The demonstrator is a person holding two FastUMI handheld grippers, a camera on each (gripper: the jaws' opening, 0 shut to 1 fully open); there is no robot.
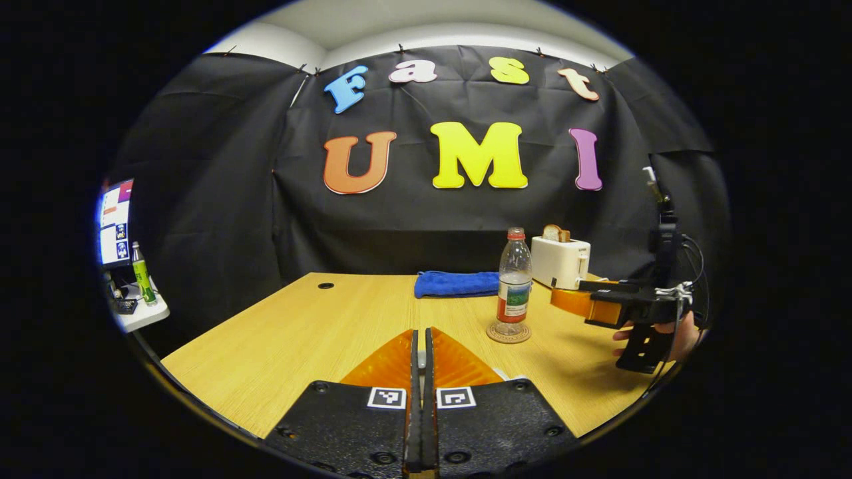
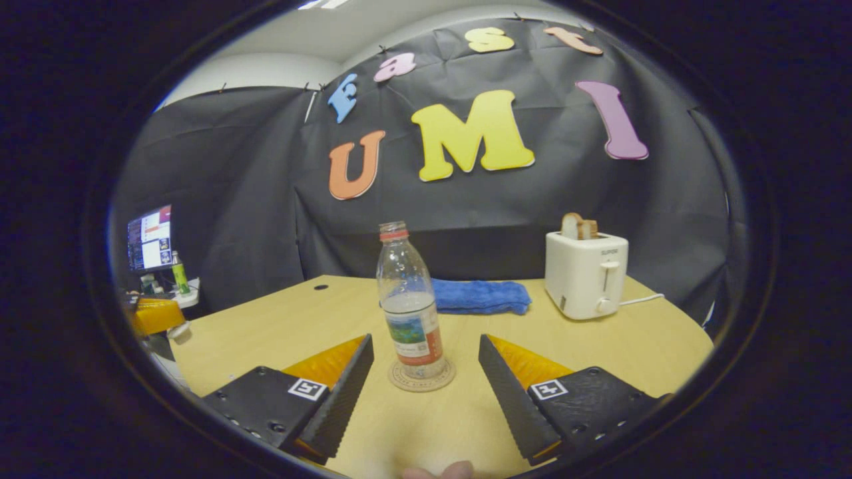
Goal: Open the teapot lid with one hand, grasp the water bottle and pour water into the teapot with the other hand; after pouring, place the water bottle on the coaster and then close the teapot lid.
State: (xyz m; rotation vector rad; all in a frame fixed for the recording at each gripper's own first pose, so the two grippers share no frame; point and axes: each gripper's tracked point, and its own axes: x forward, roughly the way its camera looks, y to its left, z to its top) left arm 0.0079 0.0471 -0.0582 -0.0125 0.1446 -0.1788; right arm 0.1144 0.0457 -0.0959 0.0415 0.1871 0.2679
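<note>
The clear plastic water bottle (image 2: 411, 303), seemingly part-full, stood on a round coaster (image 2: 422, 376). The right gripper (image 2: 425, 356) gaped around it, untouching; the left gripper (image 1: 422, 349) was closed on nothing.

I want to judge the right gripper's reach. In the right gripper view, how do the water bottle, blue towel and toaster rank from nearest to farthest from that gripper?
1. Water bottle, on its coaster, straight ahead of the open right gripper.
2. Toaster, farther back on the right.
3. Blue towel, behind the bottle near the table's far edge; close to the toaster's depth, so 2 and 3 are hard to separate.

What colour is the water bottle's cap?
Red; the water bottle cap shows best in the right gripper view.
</note>
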